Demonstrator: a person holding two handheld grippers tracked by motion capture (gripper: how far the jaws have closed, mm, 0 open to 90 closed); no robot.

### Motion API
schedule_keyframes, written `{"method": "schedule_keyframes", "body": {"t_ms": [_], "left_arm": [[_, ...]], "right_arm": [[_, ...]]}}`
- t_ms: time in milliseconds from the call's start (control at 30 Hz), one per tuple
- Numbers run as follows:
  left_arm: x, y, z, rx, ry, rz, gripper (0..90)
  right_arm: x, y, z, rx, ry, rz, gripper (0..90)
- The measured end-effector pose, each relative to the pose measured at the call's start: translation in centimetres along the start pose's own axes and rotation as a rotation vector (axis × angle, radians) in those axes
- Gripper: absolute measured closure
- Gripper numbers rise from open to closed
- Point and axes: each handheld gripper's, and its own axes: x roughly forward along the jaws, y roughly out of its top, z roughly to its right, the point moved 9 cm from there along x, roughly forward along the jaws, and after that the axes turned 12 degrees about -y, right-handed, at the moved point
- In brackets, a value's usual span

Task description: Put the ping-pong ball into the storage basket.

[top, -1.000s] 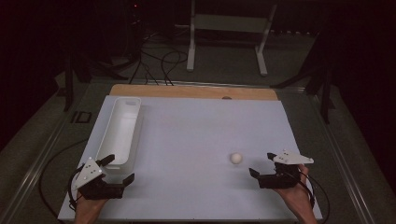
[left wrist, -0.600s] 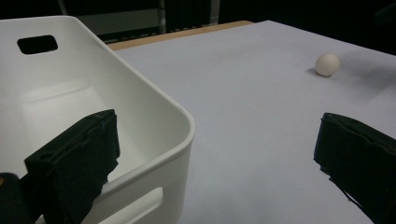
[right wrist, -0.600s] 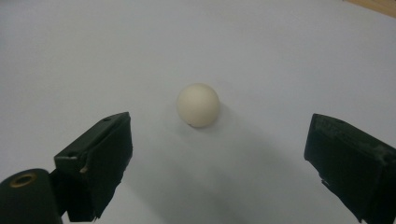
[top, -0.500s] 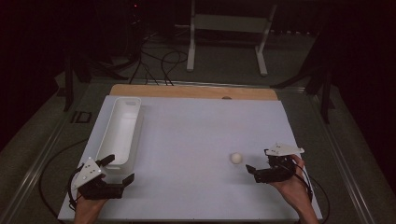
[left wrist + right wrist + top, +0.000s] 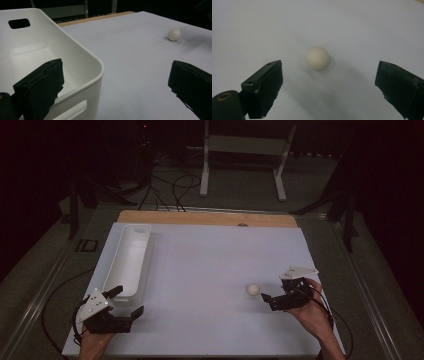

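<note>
Right gripper [image 5: 328, 82] wide open, empty; ball [image 5: 317, 58] centred ahead between fingers [image 5: 263, 86]. Likely light, rigid, roll-prone: clamp across widest diameter.

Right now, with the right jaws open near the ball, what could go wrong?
1. The ball is round and lies free on the white sheet; a jaw that touches one side first could roll it away.
2. It lies ahead of the right gripper, not yet between the jaws; closing now would likely miss.
3. The bin is far across the table, so a weak grip may drop the ball.
</note>
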Motion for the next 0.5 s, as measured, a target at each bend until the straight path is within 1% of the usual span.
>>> {"method": "schedule_keyframes", "body": {"t_ms": [167, 267, 367, 500], "left_arm": [[0.0, 0.0, 0.0, 0.002, 0.0, -0.001, 0.8], [0.0, 0.0, 0.0, 0.006, 0.003, -0.003, 0.8], [0.0, 0.0, 0.0, 0.005, 0.002, -0.003, 0.8], [0.0, 0.0, 0.0, 0.005, 0.001, -0.003, 0.8]], "right_arm": [[0.2, 0.5, 0.0, -0.015, 0.009, -0.018, 7.3], [0.4, 0.8, 0.0, -0.015, 0.017, -0.035, 7.3], [0.7, 0.9, 0.1, -0.029, 0.015, -0.057, 7.3], [1.1, 1.1, 0.0, -0.044, 0.026, -0.084, 7.3]]}}
